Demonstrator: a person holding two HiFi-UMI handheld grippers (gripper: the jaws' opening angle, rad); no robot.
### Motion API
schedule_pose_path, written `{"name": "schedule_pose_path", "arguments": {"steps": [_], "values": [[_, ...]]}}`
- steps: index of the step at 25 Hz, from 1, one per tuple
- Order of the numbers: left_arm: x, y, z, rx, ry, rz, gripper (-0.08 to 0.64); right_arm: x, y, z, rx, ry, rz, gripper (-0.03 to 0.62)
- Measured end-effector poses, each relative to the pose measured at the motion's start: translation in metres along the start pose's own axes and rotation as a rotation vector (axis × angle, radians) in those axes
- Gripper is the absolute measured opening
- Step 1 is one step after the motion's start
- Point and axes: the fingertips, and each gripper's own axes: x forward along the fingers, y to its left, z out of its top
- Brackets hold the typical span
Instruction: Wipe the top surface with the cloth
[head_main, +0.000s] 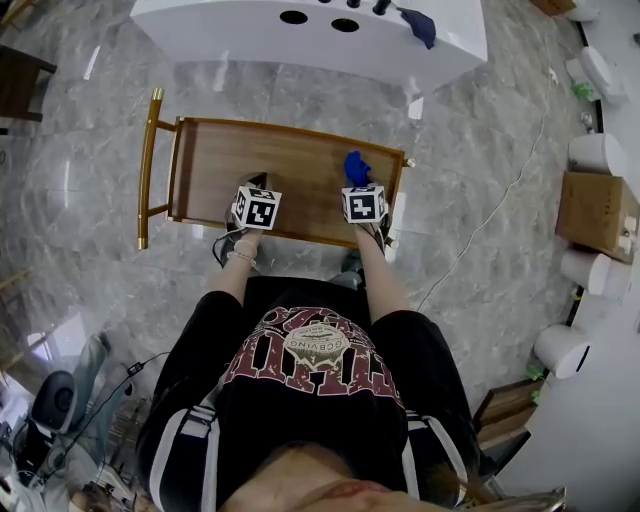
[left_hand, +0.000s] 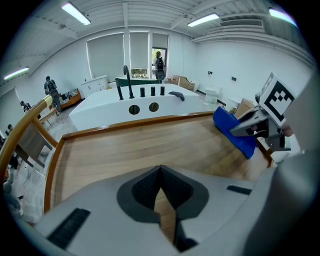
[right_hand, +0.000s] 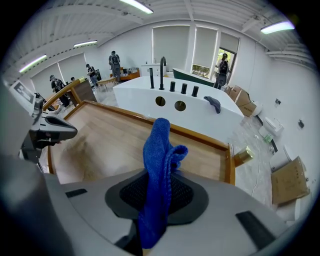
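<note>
The wooden top (head_main: 290, 160) of a gold-framed cart lies in front of me. My right gripper (right_hand: 157, 187) is shut on a blue cloth (right_hand: 159, 160), which sticks up from the jaws in a folded bunch. In the head view the cloth (head_main: 356, 166) hangs over the top's right part, near its front edge. My left gripper (left_hand: 160, 172) is shut with nothing in it and hovers over the top's front left. From the left gripper view, the cloth (left_hand: 235, 131) and right gripper (left_hand: 260, 125) show at the right.
A gold handle bar (head_main: 148, 170) runs along the cart's left end. Behind the cart stands a white counter (head_main: 310, 35) with black taps, two holes and a dark rag (head_main: 420, 25). A cardboard box (head_main: 597, 212) and white containers sit on the right. A cable crosses the floor.
</note>
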Motion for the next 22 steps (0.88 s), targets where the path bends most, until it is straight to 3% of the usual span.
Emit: {"name": "schedule_pose_path", "arguments": {"steps": [11,22], "values": [[-0.004,-0.02,-0.011,-0.013,0.003,-0.023,0.048,0.003,0.045,0.006,-0.044,-0.002,0.059,0.091],[-0.016,-0.011,-0.026,-0.067,0.003,-0.018,0.048,0.012,0.079,0.019,-0.077,-0.01,0.109,0.091]]}}
